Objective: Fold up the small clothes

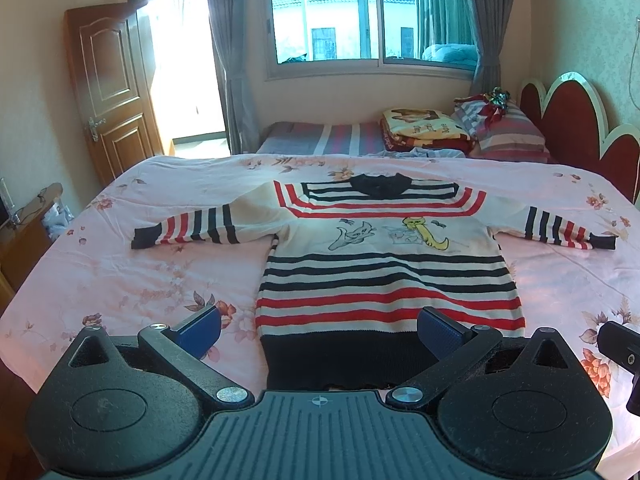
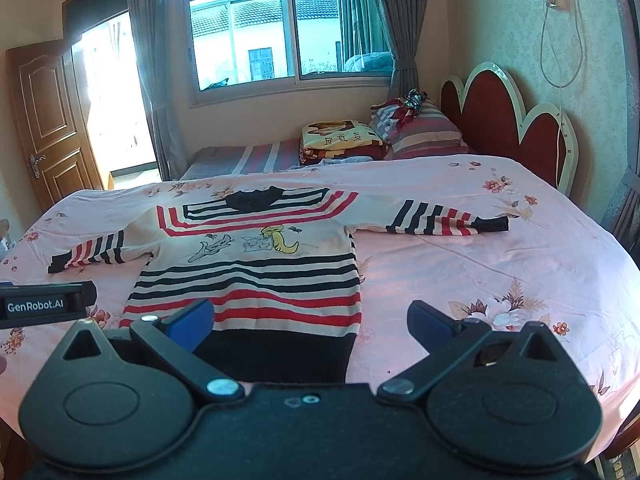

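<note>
Striped sweater (image 1: 384,264) flat on bed (image 1: 132,280), sleeves spread. Left gripper (image 1: 319,330) and right gripper (image 2: 311,322) near hem, jaws apart, empty.

Pink floral bedsheet (image 1: 120,280) spread before me; red scalloped headboard (image 1: 568,128) on my right; striped pillow (image 1: 508,132) beside it, folded cartoon blanket (image 1: 420,124) just left of pillow; striped mattress cover (image 1: 320,138) beyond sheet; window (image 1: 368,16) with grey curtains (image 1: 228,52) ahead; wooden door (image 1: 108,92) open at left; white cord (image 2: 560,40) hanging on wall above headboard.
</note>
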Tool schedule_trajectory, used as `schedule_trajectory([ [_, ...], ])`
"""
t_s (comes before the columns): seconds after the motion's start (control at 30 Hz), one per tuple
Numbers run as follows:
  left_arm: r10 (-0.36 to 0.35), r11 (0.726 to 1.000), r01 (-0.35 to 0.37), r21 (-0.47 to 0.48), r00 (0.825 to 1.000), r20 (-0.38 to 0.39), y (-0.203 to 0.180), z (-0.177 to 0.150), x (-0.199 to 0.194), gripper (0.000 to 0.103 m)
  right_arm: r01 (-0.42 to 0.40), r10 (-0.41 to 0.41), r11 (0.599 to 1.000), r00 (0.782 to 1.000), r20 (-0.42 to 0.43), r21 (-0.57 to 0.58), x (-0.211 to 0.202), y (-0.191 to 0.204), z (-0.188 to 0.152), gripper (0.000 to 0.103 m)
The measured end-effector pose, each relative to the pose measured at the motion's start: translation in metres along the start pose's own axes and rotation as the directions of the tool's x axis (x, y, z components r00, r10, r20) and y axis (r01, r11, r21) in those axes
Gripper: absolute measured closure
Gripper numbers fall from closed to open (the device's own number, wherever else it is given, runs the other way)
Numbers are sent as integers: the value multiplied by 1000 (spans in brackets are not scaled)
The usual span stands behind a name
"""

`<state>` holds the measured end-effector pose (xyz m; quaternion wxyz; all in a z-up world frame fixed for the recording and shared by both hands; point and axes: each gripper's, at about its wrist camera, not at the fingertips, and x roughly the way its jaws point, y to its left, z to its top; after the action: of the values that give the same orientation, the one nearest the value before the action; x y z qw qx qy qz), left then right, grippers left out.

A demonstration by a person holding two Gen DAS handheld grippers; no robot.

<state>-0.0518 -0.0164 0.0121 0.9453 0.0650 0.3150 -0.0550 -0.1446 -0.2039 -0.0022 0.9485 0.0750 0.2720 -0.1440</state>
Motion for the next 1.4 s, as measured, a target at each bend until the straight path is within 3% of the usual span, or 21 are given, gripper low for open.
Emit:
schedule_trajectory([
  [0.8, 12, 1000, -12, 10, 999, -34, 5, 18, 42, 0, 22, -22, 1000, 999, -23, 3, 32, 6, 9, 1],
  [1.4, 20, 1000, -18, 22, 996, -84, 33, 68, 162, 0, 145, -141, 987, 989, -52, 71, 119, 18, 40, 1],
])
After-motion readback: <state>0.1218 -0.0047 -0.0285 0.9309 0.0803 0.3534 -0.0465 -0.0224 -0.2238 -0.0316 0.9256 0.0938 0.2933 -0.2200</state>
